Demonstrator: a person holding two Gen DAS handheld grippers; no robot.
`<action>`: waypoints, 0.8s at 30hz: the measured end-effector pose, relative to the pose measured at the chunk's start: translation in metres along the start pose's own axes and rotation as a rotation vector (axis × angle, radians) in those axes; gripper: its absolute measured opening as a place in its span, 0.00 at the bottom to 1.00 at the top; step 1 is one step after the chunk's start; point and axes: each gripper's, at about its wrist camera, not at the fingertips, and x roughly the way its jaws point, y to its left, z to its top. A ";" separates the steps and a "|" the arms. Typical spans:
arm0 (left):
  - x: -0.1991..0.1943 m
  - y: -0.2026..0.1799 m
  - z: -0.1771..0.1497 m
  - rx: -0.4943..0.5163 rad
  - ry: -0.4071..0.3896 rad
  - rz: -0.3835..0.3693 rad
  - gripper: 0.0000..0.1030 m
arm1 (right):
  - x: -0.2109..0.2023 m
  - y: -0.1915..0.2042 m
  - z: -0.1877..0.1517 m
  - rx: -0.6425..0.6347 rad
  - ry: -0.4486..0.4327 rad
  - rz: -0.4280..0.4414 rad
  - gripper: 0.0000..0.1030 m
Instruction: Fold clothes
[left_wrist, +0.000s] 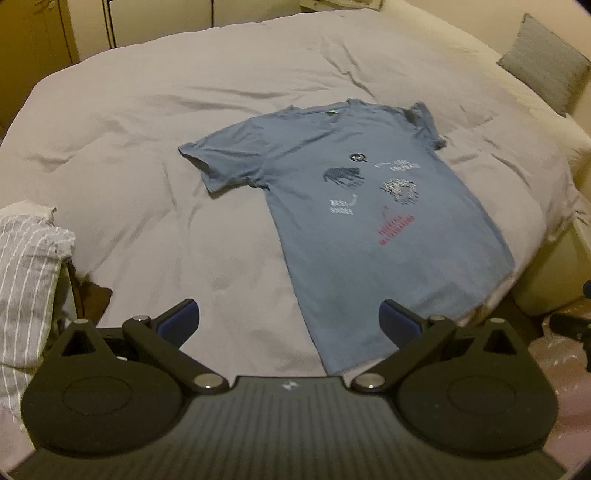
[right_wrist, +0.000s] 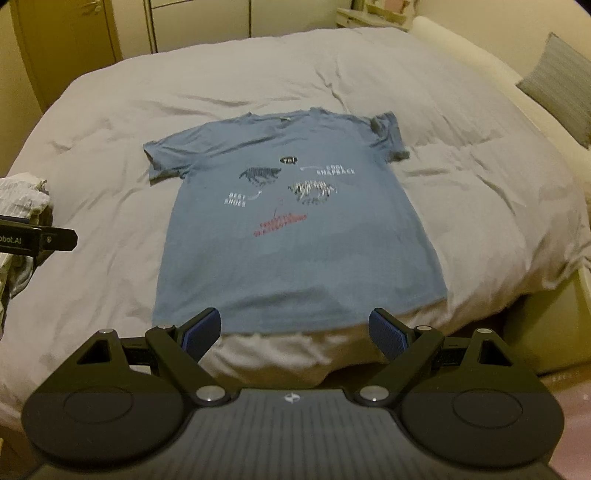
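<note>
Both black tongs, left (left_wrist: 289, 317) and right (right_wrist: 294, 326), hang spread and empty above the blue printed cotton T-shirt (right_wrist: 295, 236) lying flat on the grey-quilted bed (right_wrist: 110, 122).

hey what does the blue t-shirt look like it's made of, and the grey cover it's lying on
The blue t-shirt looks like thin matte knit, probably cotton jersey: it lies limp and flat, with printed graphics. The grey bed cover looks like matte woven cotton or similar over soft padding, judging by its puffy creases. Neither fibre can be confirmed by sight.
</note>
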 end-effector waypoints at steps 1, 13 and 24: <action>0.005 0.004 0.006 0.003 -0.006 0.009 0.99 | 0.006 -0.003 0.006 -0.008 -0.001 0.009 0.87; 0.069 0.105 0.087 0.185 -0.151 0.083 0.99 | 0.076 0.061 0.084 -0.407 -0.116 0.110 0.86; 0.226 0.202 0.181 0.312 -0.098 -0.139 0.77 | 0.201 0.200 0.138 -0.630 -0.163 0.157 0.58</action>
